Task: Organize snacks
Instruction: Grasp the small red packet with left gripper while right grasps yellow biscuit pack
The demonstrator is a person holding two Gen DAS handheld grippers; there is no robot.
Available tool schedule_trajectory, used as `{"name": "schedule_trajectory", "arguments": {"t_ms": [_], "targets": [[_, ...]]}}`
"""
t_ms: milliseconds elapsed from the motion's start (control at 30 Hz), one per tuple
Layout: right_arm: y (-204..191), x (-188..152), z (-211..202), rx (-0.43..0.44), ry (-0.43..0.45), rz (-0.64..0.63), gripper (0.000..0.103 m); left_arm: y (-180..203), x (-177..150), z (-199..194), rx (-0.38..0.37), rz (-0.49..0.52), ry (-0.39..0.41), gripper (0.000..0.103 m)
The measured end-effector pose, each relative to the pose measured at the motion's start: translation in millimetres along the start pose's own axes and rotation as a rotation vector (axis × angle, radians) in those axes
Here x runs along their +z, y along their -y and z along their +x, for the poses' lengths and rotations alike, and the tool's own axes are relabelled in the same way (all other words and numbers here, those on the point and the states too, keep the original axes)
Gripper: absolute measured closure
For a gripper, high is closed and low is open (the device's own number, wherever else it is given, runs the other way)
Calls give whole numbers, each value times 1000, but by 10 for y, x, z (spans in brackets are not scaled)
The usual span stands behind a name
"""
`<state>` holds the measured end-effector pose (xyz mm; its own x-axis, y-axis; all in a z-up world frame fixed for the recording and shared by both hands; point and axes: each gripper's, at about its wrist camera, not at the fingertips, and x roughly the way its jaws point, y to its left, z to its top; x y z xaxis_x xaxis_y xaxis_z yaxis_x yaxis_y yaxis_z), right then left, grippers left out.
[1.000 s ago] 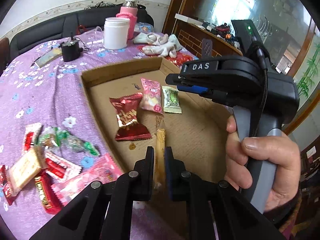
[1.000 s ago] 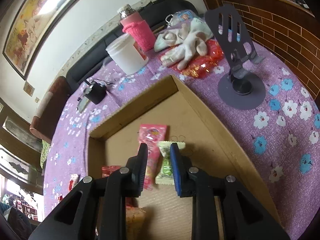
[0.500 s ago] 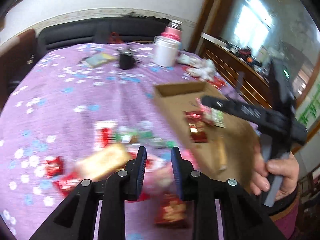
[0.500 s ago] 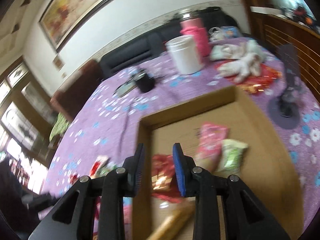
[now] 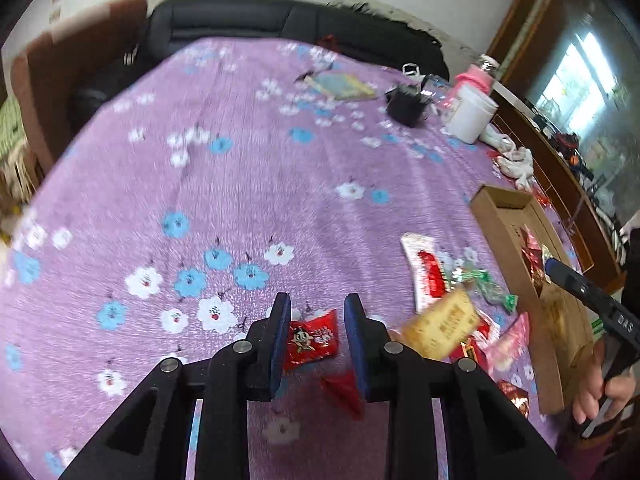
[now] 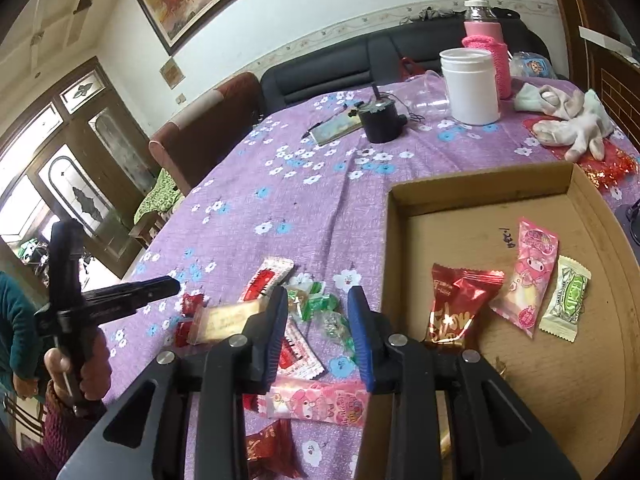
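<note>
Since both tongs left the box, jaws just opening, empty | flat cardboard box (image 6: 476,186) right of right gripper (image 6: 318,322) | crinkly red foil packet (image 5: 310,338) lies beneath left gripper (image 5: 316,336)

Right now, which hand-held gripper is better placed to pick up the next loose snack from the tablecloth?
Left. The left hand-held gripper has open jaws framing the small red snack packet. The right hand-held gripper hovers open over several mixed wrappers beside the cardboard box.
</note>
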<state>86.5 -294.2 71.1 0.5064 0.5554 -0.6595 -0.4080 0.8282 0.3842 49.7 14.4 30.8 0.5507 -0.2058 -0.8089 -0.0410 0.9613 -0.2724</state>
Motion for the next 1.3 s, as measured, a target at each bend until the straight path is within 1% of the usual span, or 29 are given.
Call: {"name": "schedule_trajectory", "arguments": {"t_ms": [67, 167, 200, 233, 267, 300, 400, 433, 467, 500, 567, 633, 700, 767, 867, 933, 1000, 1033, 1100, 1167, 1300], "targets": [[33, -3, 8, -6, 0, 9, 73, -2, -24, 52, -18, -4, -14, 75], [80, -2, 9, -11, -2, 21, 73, 23, -72, 53, -19, 5, -17, 75], [81, 0, 9, -12, -1, 22, 73, 27, -77, 57, -17, 9, -21, 70], [77, 0, 10, -10, -1, 20, 73, 39, -78, 72, -7, 16, -29, 63], [71, 1, 15, -9, -3, 16, 73, 31, -84, 69, 12, 21, -30, 44], [59, 0, 24, -12, -4, 11, 73, 45, -85, 68, 24, 28, -19, 34], [42, -7, 42, -13, -11, 2, 73, 69, -110, 80, 59, 58, 6, 34], [38, -9, 42, -14, -11, 1, 73, 73, -120, 95, 67, 64, 6, 35], [38, -10, 43, -14, -11, 1, 73, 86, -135, 119, 88, 77, 6, 47], [38, -10, 43, -13, -12, 0, 73, 93, -149, 138, 108, 85, 6, 63], [29, -9, 42, -14, -9, -4, 73, 120, -183, 146, 165, 119, 29, 72], [21, -10, 44, -14, -9, -10, 73, 114, -199, 145, 170, 122, 42, 76], [-1, -14, 44, -12, -6, -20, 73, 102, -200, 142, 172, 117, 56, 78], [-34, -18, 48, 2, -8, -28, 73, 79, -180, 126, 152, 98, 67, 78], [-113, -27, 86, 64, -28, -15, 73, 55, -148, 85, 147, 85, 90, 78], [-183, -43, 169, 129, -73, 18, 65, 35, -122, 69, 134, 73, 97, 78], [-296, -61, 306, 187, -140, 48, 65, 4, -102, 26, 116, 63, 113, 78], [-349, -59, 363, 196, -162, 58, 65, 0, -92, 19, 117, 58, 118, 78], [-469, -27, 474, 173, -192, 70, 65, -12, -86, -10, 112, 56, 131, 78], [-544, 43, 585, 129, -195, 73, 65, -21, -91, -24, 111, 55, 136, 78], [-577, 143, 915, 64, -226, 77, 65, -55, -103, -44, 107, 50, 138, 78]]}}
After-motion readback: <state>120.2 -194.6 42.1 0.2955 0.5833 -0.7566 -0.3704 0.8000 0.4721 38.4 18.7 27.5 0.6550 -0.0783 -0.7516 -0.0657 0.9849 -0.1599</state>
